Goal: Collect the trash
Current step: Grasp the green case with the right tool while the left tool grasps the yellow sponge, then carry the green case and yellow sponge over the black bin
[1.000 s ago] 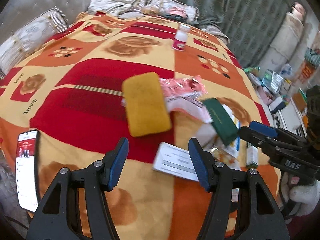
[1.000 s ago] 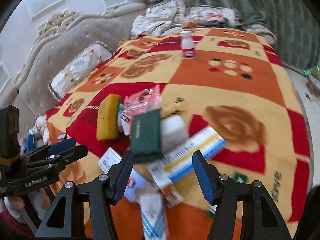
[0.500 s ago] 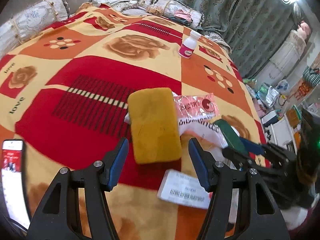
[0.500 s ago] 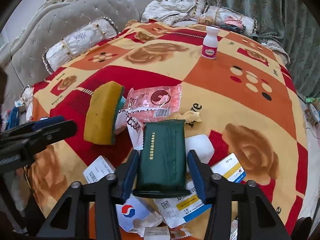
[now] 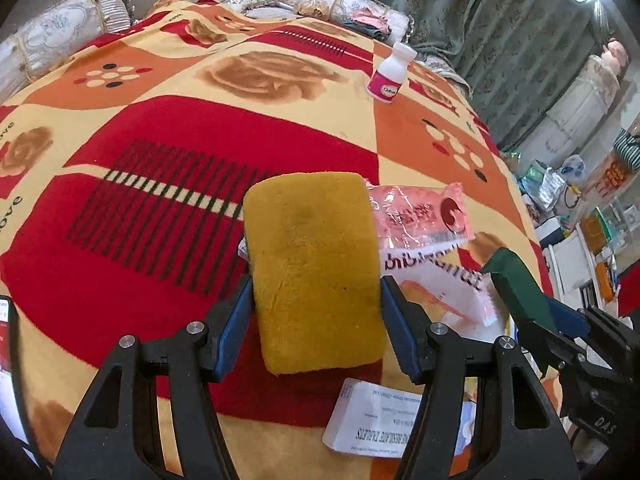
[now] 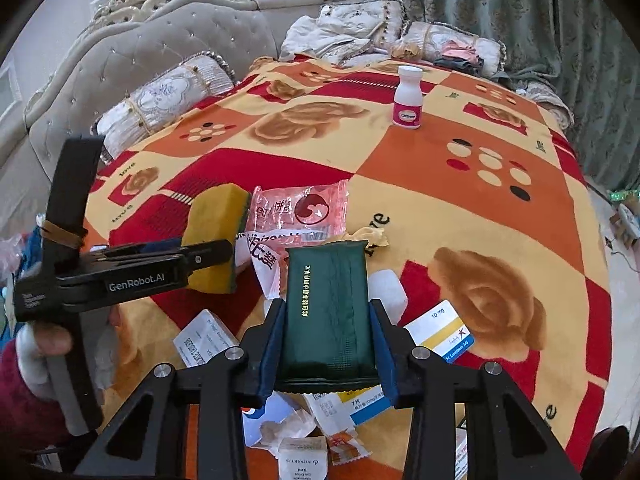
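A yellow sponge (image 5: 316,268) lies on the patterned bed blanket, and my left gripper (image 5: 316,320) is shut on its near half, a blue pad on each side. The sponge also shows in the right wrist view (image 6: 214,236), held by the left gripper (image 6: 208,256). My right gripper (image 6: 326,340) is shut on a dark green packet (image 6: 326,308) and holds it over the trash pile. That packet shows at the right of the left wrist view (image 5: 520,284). A pink wrapper (image 5: 420,212) and a white wrapper (image 5: 436,280) lie beside the sponge.
A white bottle with a pink label (image 6: 408,98) stands upright farther up the bed. Medicine boxes (image 6: 438,332) and paper scraps (image 5: 372,420) lie under the grippers. A phone (image 5: 6,344) lies at the near left. Pillows (image 6: 160,100) and a padded headboard line the far side.
Both grippers moved forward and closed: the left onto the yellow sponge, the right onto the green packet. One second ago both were open and short of them.
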Demonstrator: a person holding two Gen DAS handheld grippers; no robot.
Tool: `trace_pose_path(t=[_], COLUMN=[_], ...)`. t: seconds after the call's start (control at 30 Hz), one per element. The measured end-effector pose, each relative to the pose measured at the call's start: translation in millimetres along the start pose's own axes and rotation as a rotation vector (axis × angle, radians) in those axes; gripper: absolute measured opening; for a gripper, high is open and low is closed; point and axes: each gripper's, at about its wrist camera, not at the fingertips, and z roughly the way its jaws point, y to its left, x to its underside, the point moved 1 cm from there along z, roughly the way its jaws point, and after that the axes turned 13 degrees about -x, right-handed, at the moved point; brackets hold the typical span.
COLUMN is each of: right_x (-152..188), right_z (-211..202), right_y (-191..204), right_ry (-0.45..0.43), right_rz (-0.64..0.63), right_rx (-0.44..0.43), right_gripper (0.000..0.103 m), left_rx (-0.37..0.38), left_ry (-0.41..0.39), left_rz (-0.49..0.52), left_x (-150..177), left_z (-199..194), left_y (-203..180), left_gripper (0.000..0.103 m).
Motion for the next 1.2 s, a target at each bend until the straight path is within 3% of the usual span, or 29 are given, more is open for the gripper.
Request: trace_pose_path(t=[0.17, 0.47, 1.2], right_x=[2, 14, 53], right_z=[-10, -34, -99], right_y=[-2, 0, -25], right_ry=[-0.028, -0.071, -0.151], right_rz=[0.015, 0.031, 0.101], right_rx=[-0.018, -0.025, 0.037], right_gripper=[0.039, 0.039, 0.039], left_rx=[0.036, 0.087, 0.179], left_ry=[-0.027, -0.056, -0.051], left_rz=[0.005, 0.045, 0.207], left_x=[2, 11, 45], left_z=[-24, -66, -94], left_y=[3, -9, -105], left_gripper=[0.051, 0.05, 0.05])
